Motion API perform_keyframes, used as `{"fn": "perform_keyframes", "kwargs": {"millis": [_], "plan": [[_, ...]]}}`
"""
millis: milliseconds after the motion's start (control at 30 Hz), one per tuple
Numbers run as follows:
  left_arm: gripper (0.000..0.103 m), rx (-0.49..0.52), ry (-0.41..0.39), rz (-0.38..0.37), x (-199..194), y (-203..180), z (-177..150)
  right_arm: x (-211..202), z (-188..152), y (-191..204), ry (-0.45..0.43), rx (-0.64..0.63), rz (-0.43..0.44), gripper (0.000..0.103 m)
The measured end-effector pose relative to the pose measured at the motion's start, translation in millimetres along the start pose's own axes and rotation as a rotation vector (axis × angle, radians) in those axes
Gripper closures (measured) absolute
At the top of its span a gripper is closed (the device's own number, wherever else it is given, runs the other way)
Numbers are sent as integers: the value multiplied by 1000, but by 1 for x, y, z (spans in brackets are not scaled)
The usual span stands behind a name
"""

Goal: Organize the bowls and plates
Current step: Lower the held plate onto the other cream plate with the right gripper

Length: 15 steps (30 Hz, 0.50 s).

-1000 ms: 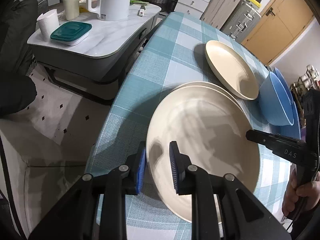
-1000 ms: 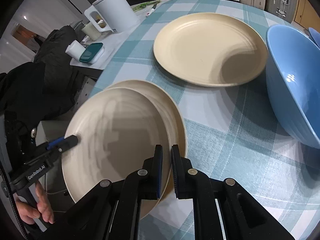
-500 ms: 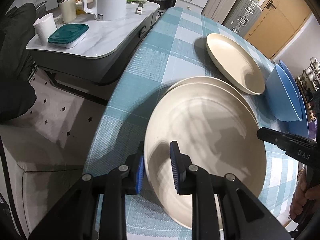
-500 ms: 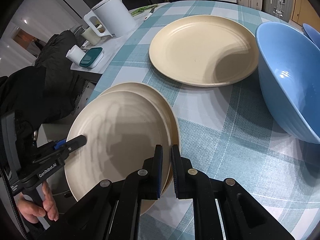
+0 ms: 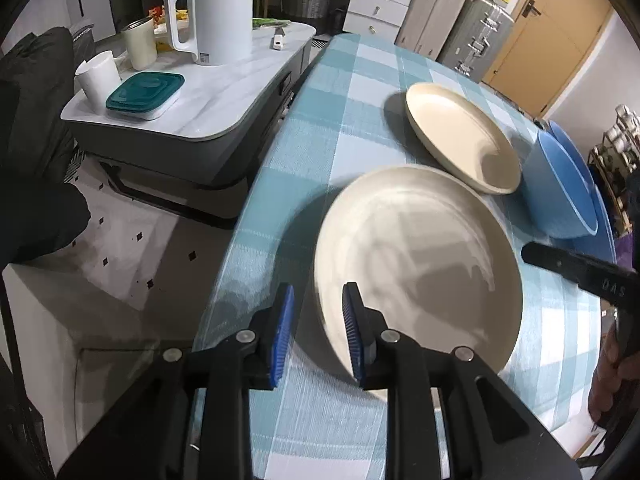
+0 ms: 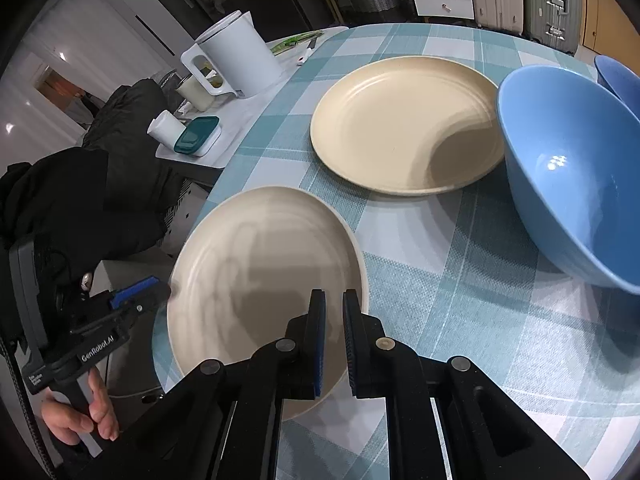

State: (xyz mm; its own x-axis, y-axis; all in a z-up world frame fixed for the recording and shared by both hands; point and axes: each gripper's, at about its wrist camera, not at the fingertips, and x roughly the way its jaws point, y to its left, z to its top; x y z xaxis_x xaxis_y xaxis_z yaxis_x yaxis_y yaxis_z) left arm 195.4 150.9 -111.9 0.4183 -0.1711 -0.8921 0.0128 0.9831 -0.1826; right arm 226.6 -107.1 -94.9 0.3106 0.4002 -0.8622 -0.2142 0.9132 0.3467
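A cream plate (image 5: 420,256) (image 6: 264,276) lies stacked on another cream plate on the checked tablecloth (image 5: 352,120); the lower one is almost hidden. My left gripper (image 5: 318,332) straddles the stack's near rim with its jaws apart around it. My right gripper (image 6: 334,340) sits at the opposite rim, its pads close together on the plate edge. A third cream plate (image 5: 460,142) (image 6: 404,124) lies farther back. A blue bowl (image 6: 572,176) (image 5: 560,192) stands to its right, with a second blue bowl (image 6: 618,78) behind it.
A low side table (image 5: 224,92) left of the dining table holds a white kettle (image 5: 220,16), cups and a teal-lidded box (image 5: 146,90). The tablecloth's left edge drops to the floor. Drawers, suitcases and a door stand at the back.
The upper plate has slid and settled squarely onto the lower plate, which now barely shows. My left gripper's jaws have opened wider around the rim.
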Motion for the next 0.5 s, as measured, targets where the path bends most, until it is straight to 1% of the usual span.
{"fn": "perform_keyframes", "kwargs": {"millis": [33, 133, 233, 333, 433, 500], "plan": [[75, -2, 6, 1, 3, 1, -1, 2, -1, 0, -3, 0, -15, 93], [74, -19, 28, 4, 13, 1, -1, 6, -2, -2, -13, 2, -58, 92], [73, -31, 37, 16, 22, 1, -1, 15, -6, -9, 4, 29, -41, 91], [73, -46, 56, -7, 31, 1, -3, 28, -10, -13, 25, 56, -18, 89], [63, -38, 62, -33, 36, -4, -5, 39, -12, -11, 38, 59, 1, 88], [63, -30, 59, -47, 37, -7, -6, 41, -12, -8, 38, 57, -10, 86]]}}
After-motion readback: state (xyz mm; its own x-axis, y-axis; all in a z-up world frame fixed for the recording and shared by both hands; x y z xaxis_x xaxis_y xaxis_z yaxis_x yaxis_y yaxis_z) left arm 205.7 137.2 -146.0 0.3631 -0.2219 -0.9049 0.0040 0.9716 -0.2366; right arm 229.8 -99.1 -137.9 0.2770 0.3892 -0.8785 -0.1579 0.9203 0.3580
